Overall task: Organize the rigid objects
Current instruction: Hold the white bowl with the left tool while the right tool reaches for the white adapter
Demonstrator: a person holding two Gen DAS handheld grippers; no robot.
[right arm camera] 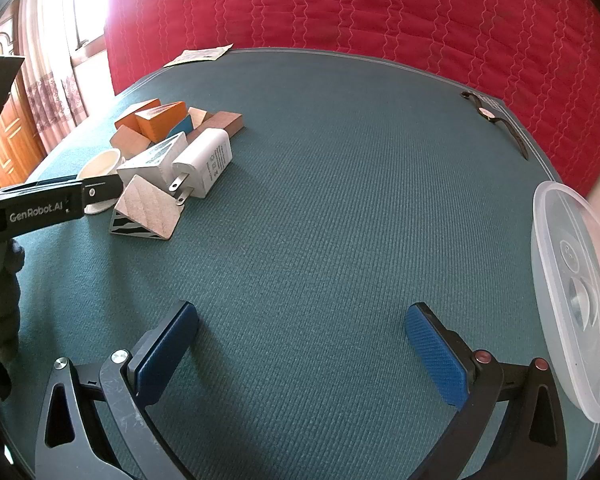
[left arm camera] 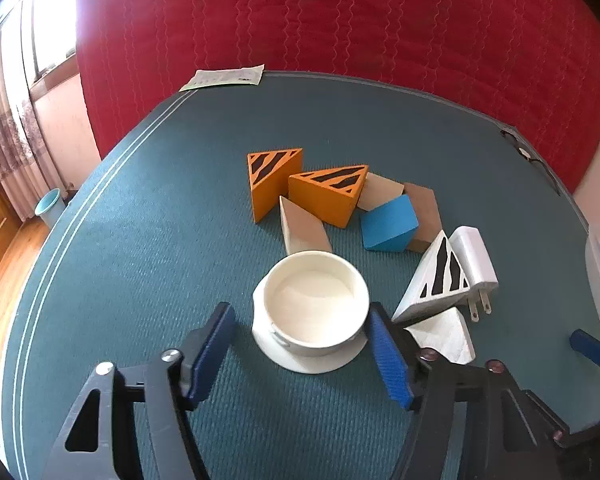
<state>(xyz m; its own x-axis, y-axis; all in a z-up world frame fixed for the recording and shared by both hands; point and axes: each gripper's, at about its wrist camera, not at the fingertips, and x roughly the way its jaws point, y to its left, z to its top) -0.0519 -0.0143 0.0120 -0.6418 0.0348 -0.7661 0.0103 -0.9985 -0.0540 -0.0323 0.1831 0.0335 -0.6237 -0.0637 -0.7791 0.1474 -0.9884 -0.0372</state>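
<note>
Left gripper [left arm camera: 302, 344] fills the lower frame, jaws parted around the white bowl [left arm camera: 316, 304]: right pad at the rim, left pad clear of it, no grip. Bowl sits on a white saucer [left arm camera: 312, 360], centre frame. Wedge blocks [left arm camera: 324, 196] and white charger [left arm camera: 476, 264] cluster just above and right. Right gripper [right arm camera: 302, 354] wide open over bare green table [right arm camera: 340, 200], blocks well apart at upper left, clear lid [right arm camera: 572, 300] at right edge.
</note>
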